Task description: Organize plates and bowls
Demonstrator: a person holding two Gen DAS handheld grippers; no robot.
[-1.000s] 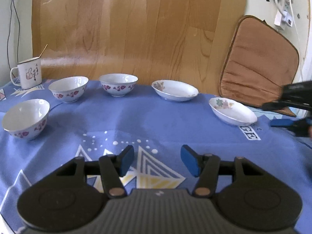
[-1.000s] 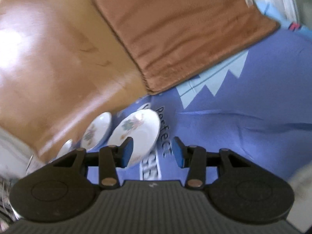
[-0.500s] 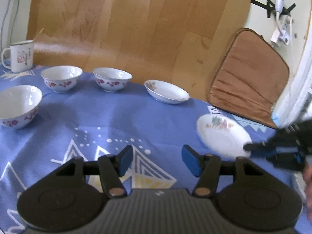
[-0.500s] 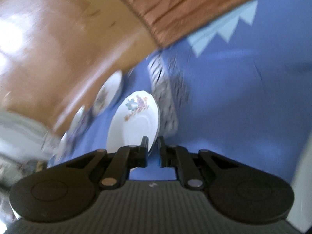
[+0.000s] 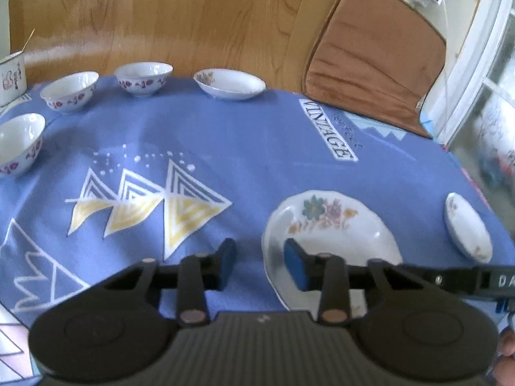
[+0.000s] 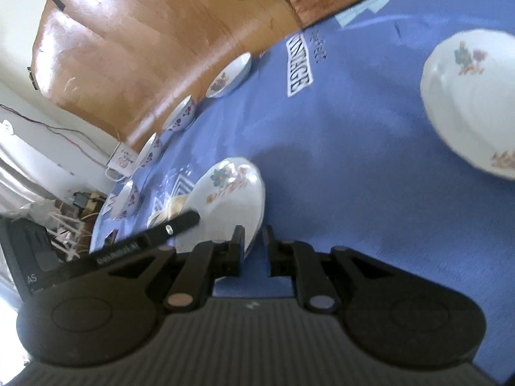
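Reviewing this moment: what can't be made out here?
- Left wrist view: closest rim of the near plate, hidden behind the left gripper.
- Left wrist view: mug, cut off by the left edge.
- Right wrist view: far-right plate, cut off by the right edge.

A home, by the look of it — a table under a blue printed cloth set with flowered china bowls and plates, an enamel mug at the edge. Wood-grain flooring lies beyond, a brown seat cushion against the wall — plus trailing cables.
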